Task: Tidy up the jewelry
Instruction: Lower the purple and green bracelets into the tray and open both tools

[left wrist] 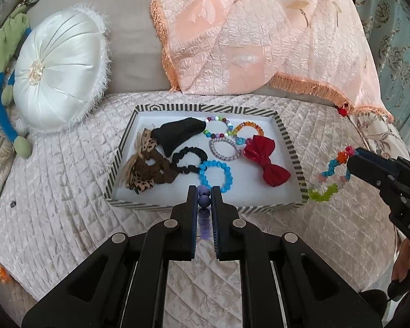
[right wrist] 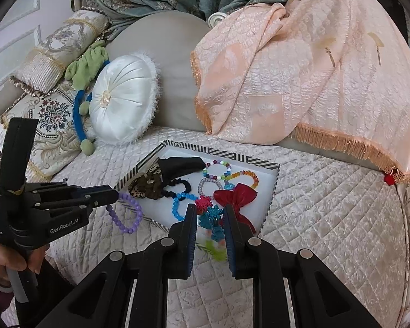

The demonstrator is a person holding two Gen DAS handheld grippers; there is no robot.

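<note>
We see the left gripper (left wrist: 204,191) with its fingers clenched on a purple bead bracelet (right wrist: 127,214), which hangs from the tips just outside the near-left rim of the striped tray (left wrist: 205,108); in the left wrist view the beads sit pinched between the two pads, right above the tray's near wall. The right gripper (right wrist: 210,209) has its fingers closed around a multicolored flower bracelet (left wrist: 331,176), held in the air just off the tray's right side, its red, blue, pink and green sections dangling below the tips. The tray rests on a quilted cream sofa cover (left wrist: 68,191), and we count inside it a blue bead bracelet (left wrist: 216,175), a black scrunchie (left wrist: 189,160), a leopard-print scrunchie (left wrist: 142,169), a black cloth piece (left wrist: 177,134), a silver coil hair tie (left wrist: 224,149), a rainbow bead bracelet (left wrist: 218,128), an orange bead bracelet (left wrist: 248,128) and a red bow (left wrist: 265,161). The red bow lies near the tray's right wall, and the blue bead bracelet lies closest to its near wall. Behind the tray a round white cushion (left wrist: 60,68) leans at the left, and a peach fringed throw (left wrist: 259,32) drapes over the backrest at the right.
</note>
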